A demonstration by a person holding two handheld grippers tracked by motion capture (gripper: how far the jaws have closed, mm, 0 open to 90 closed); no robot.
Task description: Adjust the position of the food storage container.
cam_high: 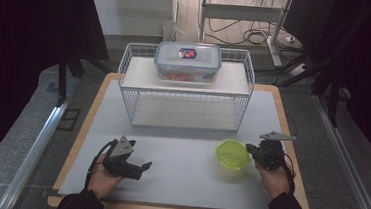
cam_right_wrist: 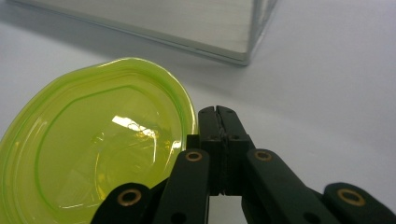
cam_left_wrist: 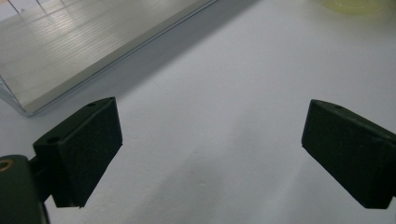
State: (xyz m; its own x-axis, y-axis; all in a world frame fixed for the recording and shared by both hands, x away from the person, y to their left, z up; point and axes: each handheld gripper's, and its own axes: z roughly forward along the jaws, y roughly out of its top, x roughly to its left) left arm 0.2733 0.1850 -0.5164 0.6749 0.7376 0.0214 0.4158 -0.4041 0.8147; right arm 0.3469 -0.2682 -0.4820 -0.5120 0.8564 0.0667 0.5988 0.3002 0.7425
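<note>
A translucent lime-green bowl [cam_high: 232,154] stands on the white mat, right of centre. My right gripper [cam_high: 248,149] lies just to its right, pointing left at it. In the right gripper view that gripper [cam_right_wrist: 217,111] is shut, its jaws pressed flat together with nothing between them. The left jaw sits against the rim of the green bowl [cam_right_wrist: 93,154]. My left gripper [cam_high: 146,165] rests in a hand at the front left, pointing right. Seen from its own camera, the left gripper [cam_left_wrist: 212,140] is open over bare mat, and the bowl's edge [cam_left_wrist: 355,4] shows at the top right.
A white wire rack [cam_high: 184,92] with two shelves stands at the back of the mat. A clear lidded food box [cam_high: 188,60] sits on its top shelf. The rack's lower shelf [cam_left_wrist: 70,51] and its corner [cam_right_wrist: 210,23] lie near both grippers. The wooden table edge [cam_high: 291,143] runs right of the mat.
</note>
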